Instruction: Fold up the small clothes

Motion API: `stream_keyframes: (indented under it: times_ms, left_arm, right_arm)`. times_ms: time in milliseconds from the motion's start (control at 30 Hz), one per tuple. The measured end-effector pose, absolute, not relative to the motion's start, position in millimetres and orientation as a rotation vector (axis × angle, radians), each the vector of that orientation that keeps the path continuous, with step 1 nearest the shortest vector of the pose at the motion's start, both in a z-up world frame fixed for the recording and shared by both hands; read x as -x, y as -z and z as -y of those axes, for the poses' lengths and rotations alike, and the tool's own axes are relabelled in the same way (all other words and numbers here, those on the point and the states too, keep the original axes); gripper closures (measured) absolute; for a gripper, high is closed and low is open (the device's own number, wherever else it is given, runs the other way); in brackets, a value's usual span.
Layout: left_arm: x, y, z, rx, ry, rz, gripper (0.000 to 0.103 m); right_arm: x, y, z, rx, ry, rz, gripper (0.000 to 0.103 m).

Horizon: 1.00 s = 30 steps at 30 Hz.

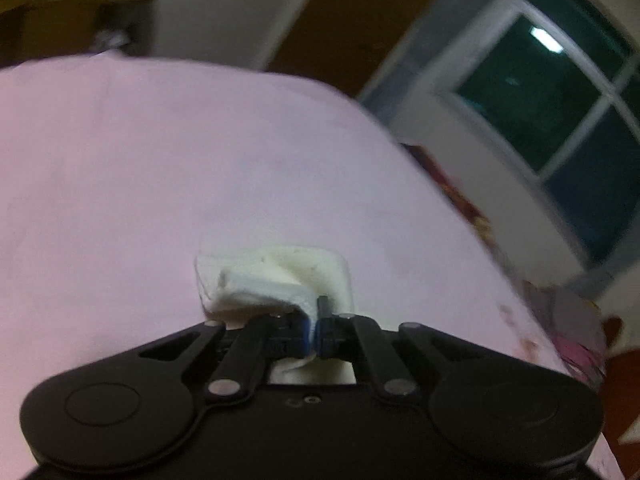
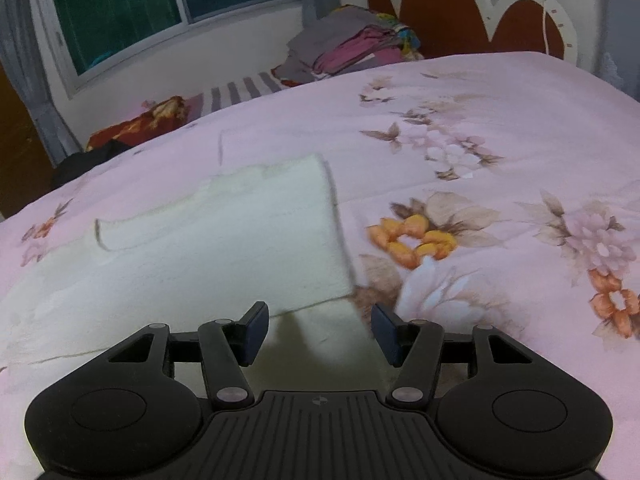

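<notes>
A small white cloth garment (image 2: 224, 236) lies spread on the pink floral bedspread (image 2: 500, 140), with one layer folded over on top. My right gripper (image 2: 318, 330) is open just above the garment's near right corner, touching nothing. In the left wrist view my left gripper (image 1: 313, 330) is shut on a bunched edge of the white garment (image 1: 276, 280), lifted slightly off the pink bedspread (image 1: 160, 160).
A pile of folded grey and pink clothes (image 2: 348, 48) lies at the bed's far side by the red and white headboard (image 2: 472, 12). A window (image 2: 132, 4) is behind; a red patterned cloth (image 2: 140, 120) lies beyond the bed's left edge.
</notes>
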State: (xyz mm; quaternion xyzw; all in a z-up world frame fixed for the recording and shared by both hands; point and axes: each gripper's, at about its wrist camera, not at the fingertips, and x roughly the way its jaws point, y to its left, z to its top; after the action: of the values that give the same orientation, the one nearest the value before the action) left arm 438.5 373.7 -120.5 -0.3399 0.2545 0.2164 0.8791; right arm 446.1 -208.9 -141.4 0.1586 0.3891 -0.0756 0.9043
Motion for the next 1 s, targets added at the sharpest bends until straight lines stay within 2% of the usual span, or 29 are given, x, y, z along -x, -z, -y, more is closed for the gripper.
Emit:
stream_keyframes:
  times_ms: [133, 233, 400, 667, 800, 867, 933, 967, 1000]
  left_arm:
    - [-470, 97, -313, 0.606, -0.276, -0.538, 0.100]
    - [-508, 88, -240, 0.456, -0.058, -0.627, 0.100]
    - [-539, 79, -116, 0.269, 0.158, -0.669, 0.100]
    - [-558, 103, 28, 0.104, 0.305, -0.790, 0.100]
    - [-532, 123, 78, -0.057, 0.364, -0.810, 0.099]
    - [-527, 138, 93, -0.096, 0.419, -0.877, 0.082]
    - [-519, 142, 111, -0.141, 0.460, -0.860, 0.031]
    - [-514, 140, 117, -0.165, 0.463, -0.848, 0.020]
    - [-505, 135, 117, -0.171, 0.461, -0.832, 0.020]
  right_arm:
    - [-444, 140, 229, -0.356, 0.169, -0.784, 0.045]
    - [-440, 140, 240, -0.376, 0.171, -0.775, 0.045]
    - [-426, 140, 258, -0.404, 0.166, -0.763, 0.045]
    - [-400, 138, 309, -0.496, 0.219, -0.735, 0.045]
    - [-387, 136, 334, -0.520, 0.243, -0.730, 0.045]
    - [-379, 135, 344, -0.530, 0.247, -0.735, 0.045]
    - [-372, 132, 353, -0.535, 0.234, -0.737, 0.045]
    - [-369, 130, 355, -0.535, 0.226, -0.730, 0.045]
    - [-366, 126, 357, -0.538, 0.217, -0.715, 0.045]
